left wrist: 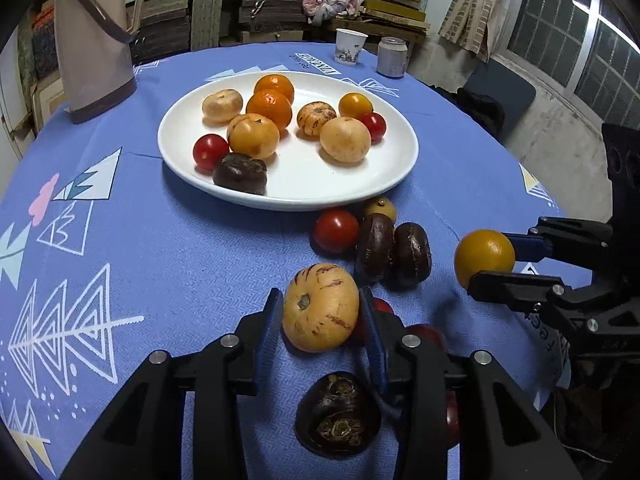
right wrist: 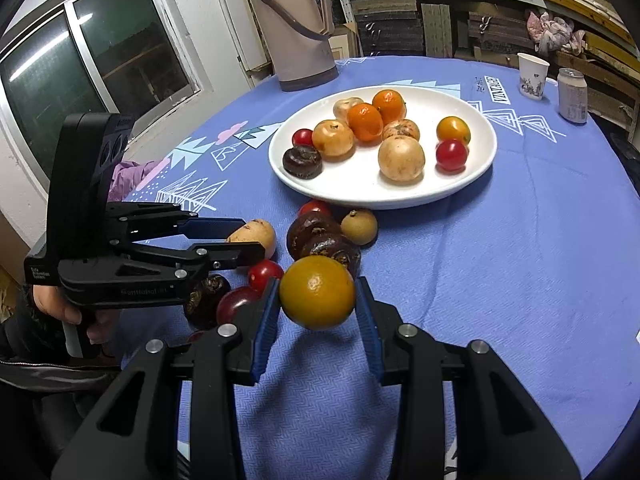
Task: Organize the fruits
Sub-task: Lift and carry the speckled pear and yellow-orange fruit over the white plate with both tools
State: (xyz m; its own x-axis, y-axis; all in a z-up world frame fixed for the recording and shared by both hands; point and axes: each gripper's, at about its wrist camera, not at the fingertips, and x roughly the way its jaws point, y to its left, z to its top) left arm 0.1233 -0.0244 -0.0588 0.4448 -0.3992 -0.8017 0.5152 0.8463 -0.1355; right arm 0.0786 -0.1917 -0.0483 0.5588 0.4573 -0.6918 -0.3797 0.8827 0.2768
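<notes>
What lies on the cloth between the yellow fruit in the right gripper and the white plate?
In the right wrist view, between the yellow fruit and the white plate lie two dark chestnut-like fruits, a small tan fruit and a red tomato.

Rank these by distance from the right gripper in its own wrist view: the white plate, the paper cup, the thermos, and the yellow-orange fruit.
1. yellow-orange fruit, held between the right gripper pads.
2. white plate, ahead at mid-table.
3. thermos far left and paper cup far right: too close to call.
</notes>
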